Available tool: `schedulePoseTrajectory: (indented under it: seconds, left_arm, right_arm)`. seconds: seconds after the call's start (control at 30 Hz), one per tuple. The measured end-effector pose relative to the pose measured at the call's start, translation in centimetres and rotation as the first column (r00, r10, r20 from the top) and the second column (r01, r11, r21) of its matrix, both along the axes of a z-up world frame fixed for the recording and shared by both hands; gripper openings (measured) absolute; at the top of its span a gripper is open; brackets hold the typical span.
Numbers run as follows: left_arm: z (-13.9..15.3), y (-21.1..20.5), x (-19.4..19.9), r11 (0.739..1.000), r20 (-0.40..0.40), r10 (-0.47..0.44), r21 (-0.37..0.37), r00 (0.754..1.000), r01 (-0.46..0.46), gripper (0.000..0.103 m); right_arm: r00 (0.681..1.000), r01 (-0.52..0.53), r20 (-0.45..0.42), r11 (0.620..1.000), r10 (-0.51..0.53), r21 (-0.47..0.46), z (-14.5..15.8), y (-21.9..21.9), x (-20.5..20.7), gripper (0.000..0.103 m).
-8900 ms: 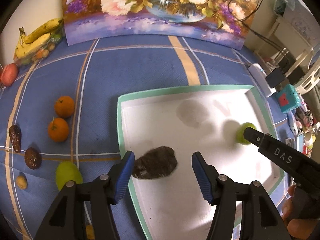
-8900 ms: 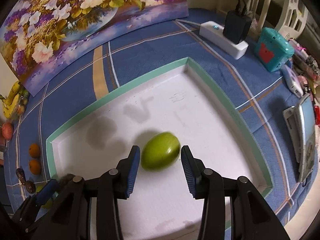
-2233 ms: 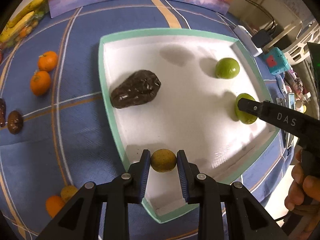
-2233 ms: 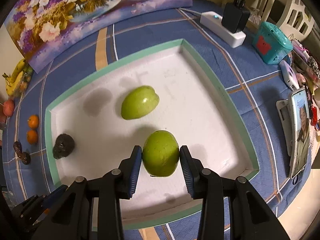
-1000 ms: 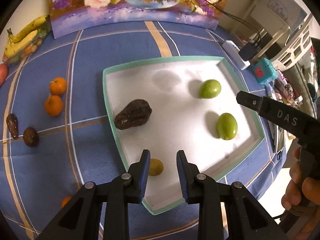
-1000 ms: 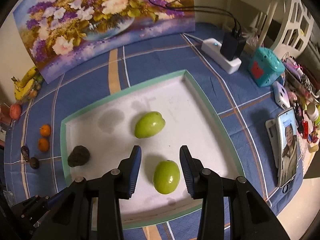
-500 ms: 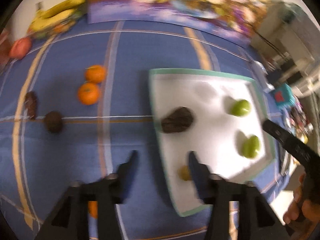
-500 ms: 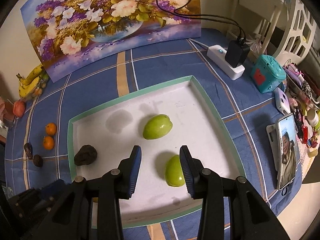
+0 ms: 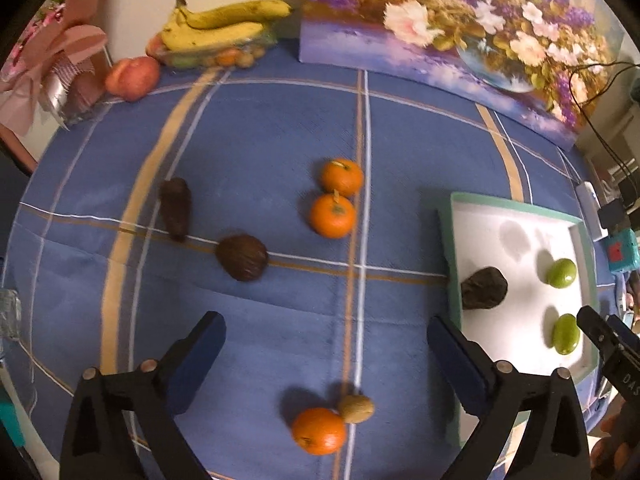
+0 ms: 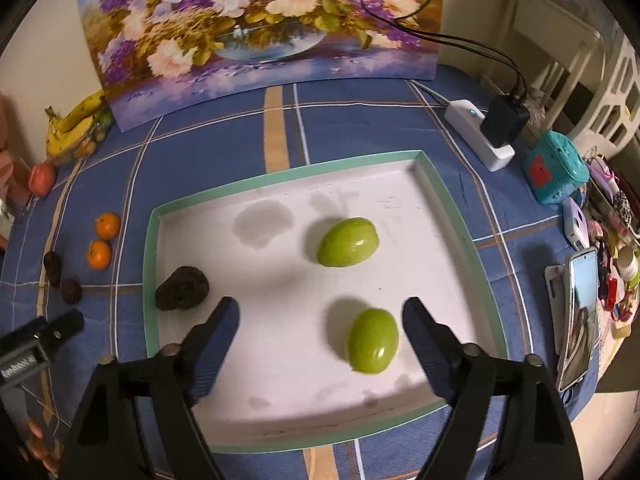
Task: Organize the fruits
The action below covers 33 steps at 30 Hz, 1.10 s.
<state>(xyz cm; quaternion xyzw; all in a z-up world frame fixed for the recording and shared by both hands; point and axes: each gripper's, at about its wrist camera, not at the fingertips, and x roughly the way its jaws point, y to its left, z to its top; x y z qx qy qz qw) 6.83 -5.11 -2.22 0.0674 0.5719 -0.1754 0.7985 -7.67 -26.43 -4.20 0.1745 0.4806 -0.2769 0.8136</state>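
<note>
Orange (image 9: 319,430) between spread left gripper (image 9: 326,334) fingers (image 9: 202,338), untouched.

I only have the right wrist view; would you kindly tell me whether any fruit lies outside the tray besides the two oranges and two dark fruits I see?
Observer: Yes, a third orange lies on the cloth, near the left gripper.
Operator: Is anything beside it?
Observer: A small brownish fruit touches its right side.
Operator: Is the left gripper holding something?
Observer: No; its jaws have just been opening and stand wide, with nothing between them.
</note>
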Motion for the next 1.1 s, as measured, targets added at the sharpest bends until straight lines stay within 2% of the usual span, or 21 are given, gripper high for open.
schedulePoseTrajectory:
  seconds: [0.17,0.73,1.1]
  left_arm:
    - [0.8,2.1,0.3,1.000,0.034,0.012,-0.001,0.999,-0.012,0.103]
    - [1.3,10.5,4.4,0.975,0.025,0.217,-0.056,0.976,-0.215,0.103]
    - [0.6,11.6,6.5,0.971,0.016,0.233,-0.067,0.972,-0.231,0.103]
  right_arm:
    - [1.000,-0.008,0.022,1.000,0.008,0.009,0.3,0.9,0.5,0.092]
    - [0.987,-0.144,0.079,0.989,0.142,0.017,1.2,7.5,6.0,0.092]
    - [0.972,-0.218,0.099,0.975,0.214,0.036,0.7,10.6,9.7,0.092]
